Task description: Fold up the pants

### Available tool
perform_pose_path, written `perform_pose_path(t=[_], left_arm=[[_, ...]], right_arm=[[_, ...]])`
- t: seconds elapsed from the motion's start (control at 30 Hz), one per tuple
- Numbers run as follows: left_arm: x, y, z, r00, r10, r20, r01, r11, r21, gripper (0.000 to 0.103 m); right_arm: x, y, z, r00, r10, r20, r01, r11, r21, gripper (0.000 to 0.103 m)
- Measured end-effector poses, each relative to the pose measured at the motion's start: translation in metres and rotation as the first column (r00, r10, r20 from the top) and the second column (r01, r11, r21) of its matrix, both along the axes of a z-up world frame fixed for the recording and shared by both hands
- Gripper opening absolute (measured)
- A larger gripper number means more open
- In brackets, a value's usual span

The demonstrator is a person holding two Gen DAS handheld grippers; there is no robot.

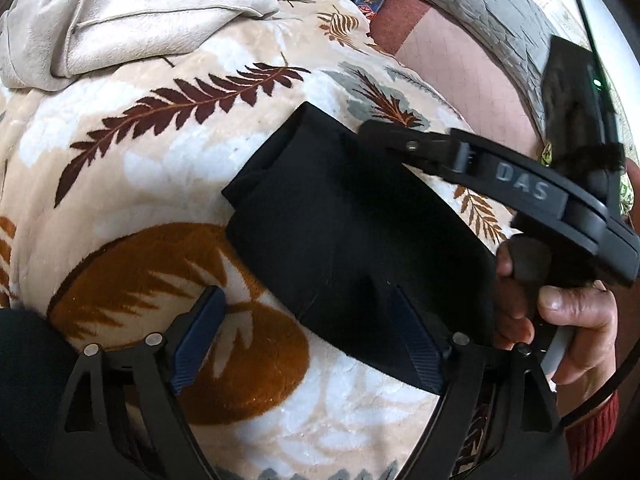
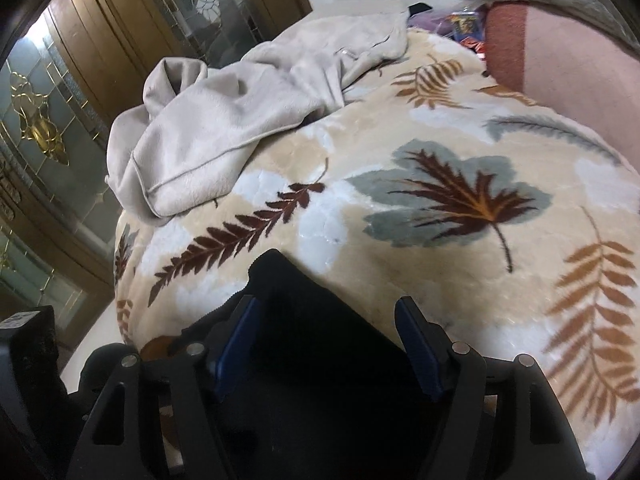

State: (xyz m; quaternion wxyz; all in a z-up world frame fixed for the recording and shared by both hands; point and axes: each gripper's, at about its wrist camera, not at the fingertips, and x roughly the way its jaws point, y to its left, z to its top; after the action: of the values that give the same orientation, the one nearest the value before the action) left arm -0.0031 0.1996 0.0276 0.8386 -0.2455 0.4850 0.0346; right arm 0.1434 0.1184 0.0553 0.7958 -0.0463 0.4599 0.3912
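Here folded pants [image 1: 352, 240] lie seemingly untouched under both parted grippers.

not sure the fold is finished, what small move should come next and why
Probably lift both claws clear. The black pants already lie as a compact folded bundle on the leaf-print blanket, and the left claw and right claw stand open, gripping nothing.

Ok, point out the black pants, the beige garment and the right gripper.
black pants [image 1: 340, 216], left wrist view, middle of the folded bundle.
beige garment [image 2: 224, 136], right wrist view, middle of the crumpled cloth.
right gripper [image 2: 324, 316], right wrist view, midway between its blue fingertips.
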Motion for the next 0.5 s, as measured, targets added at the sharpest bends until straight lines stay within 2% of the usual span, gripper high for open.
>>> perform_pose_path(t=[0.3,0.43,0.47,0.5], left_arm=[[0.008,-0.001,-0.003,1.000,-0.014,0.008,0.014,1.000,-0.001,0.097],[0.010,-0.002,-0.003,1.000,-0.010,0.012,0.010,1.000,-0.001,0.099],[0.010,-0.002,-0.003,1.000,-0.008,0.013,0.008,1.000,-0.002,0.100],[0.011,-0.002,-0.003,1.000,-0.006,0.013,0.006,1.000,-0.001,0.100]], right_arm=[[0.009,0.022,-0.024,0.996,0.020,-0.089,-0.018,0.999,0.032,0.073],[0.009,0.023,-0.027,0.996,0.000,-0.089,0.004,0.999,0.051,0.073],[0.009,0.023,-0.027,0.996,-0.003,-0.091,0.008,0.999,0.054,0.071],[0.009,0.023,-0.027,0.996,-0.005,-0.088,0.010,0.998,0.055,0.061]])
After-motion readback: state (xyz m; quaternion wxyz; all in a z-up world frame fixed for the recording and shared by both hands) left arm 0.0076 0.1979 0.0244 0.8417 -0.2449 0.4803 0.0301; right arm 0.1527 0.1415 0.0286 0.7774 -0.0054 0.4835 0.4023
